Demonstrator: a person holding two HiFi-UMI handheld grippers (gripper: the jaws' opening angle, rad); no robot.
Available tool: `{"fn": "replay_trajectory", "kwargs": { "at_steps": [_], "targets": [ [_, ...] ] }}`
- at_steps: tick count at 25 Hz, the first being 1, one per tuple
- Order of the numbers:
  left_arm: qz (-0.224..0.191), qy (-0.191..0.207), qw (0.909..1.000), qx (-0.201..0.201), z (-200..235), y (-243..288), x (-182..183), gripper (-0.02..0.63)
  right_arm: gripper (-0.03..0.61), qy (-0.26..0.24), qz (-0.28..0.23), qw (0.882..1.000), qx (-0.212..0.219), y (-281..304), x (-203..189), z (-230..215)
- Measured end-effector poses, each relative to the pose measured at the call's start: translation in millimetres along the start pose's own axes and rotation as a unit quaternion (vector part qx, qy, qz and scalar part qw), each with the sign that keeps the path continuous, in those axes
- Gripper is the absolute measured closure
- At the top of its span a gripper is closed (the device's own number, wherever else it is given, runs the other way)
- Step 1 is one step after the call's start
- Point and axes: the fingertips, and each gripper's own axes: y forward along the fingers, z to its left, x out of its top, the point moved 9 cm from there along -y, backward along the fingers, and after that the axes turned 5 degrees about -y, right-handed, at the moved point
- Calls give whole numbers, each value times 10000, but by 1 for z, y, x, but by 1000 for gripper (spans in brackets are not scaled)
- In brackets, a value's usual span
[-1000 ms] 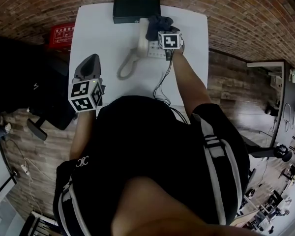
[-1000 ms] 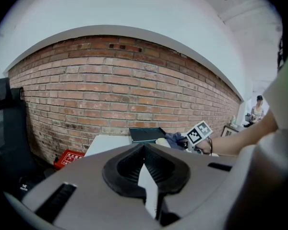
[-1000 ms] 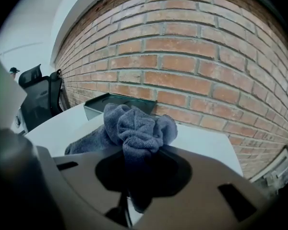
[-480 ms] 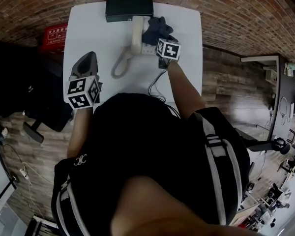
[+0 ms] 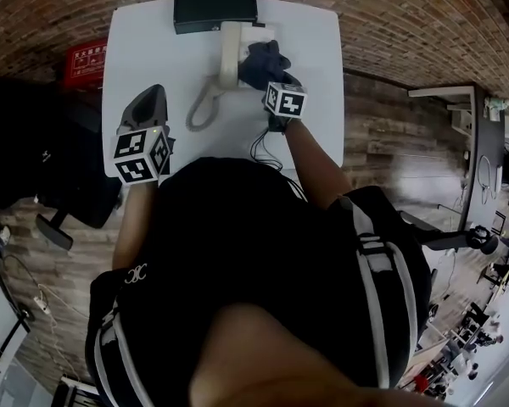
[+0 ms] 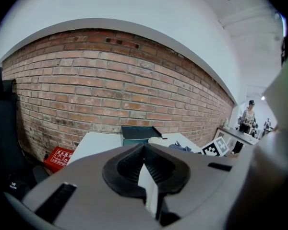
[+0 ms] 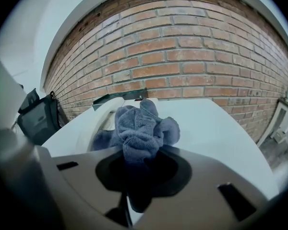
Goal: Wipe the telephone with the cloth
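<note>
A beige telephone [image 5: 228, 51] with a coiled cord [image 5: 198, 110] sits at the far middle of the white table [image 5: 144, 49]. My right gripper [image 5: 269, 75] is shut on a dark blue cloth [image 5: 261, 63], which rests on the phone's right side next to the handset. In the right gripper view the bunched cloth [image 7: 140, 126] fills the jaws of the right gripper [image 7: 141, 150], with the handset [image 7: 102, 120] just left of it. My left gripper [image 5: 148, 98] hovers over the table's left part, shut and empty, well away from the phone. The left gripper [image 6: 144, 148] points toward the brick wall.
A black box [image 5: 215, 8] lies at the table's far edge, right behind the phone. A thin black cable [image 5: 261, 147] runs from the phone toward the person. A red box [image 5: 85, 58] and a dark chair [image 5: 34, 159] are on the floor to the left.
My right gripper has drawn back toward the person, dragging the cloth over the phone's right side. The left gripper has stayed about where it was.
</note>
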Motion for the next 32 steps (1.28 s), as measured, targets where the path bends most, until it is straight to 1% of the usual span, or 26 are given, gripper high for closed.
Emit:
{"fn": "replay_trajectory", "kwargs": {
  "at_steps": [5,10,13,16,21,26,28,32],
  "targets": [
    [-7,2,10000,-58,2,4,2,620,528,-136,42,9999,53,-9,-21,9],
    [-5,79,9999,-142,-2,8,6,620,528,-136,82,9998,78,-16,-20,13],
    [11,101,9998,-166,-4,8,6,620,528,-246,30,9996,146,-18,-29,19],
    [37,108,9998,-152,-1,9,6,620,528,-475,55,9987,173,-17,-33,29],
    [32,176,9996,-216,-5,12,9,620,528,-1116,183,9932,270,-9,-23,45],
    [21,255,9993,-273,-9,10,10,620,528,-1464,214,9865,707,0,-19,66],
    [20,244,9994,-235,-8,8,10,620,528,-1585,222,9843,739,2,-17,68],
    [16,234,9996,-160,-9,3,9,620,528,-1658,259,9831,725,6,-14,60]
  ]
}}
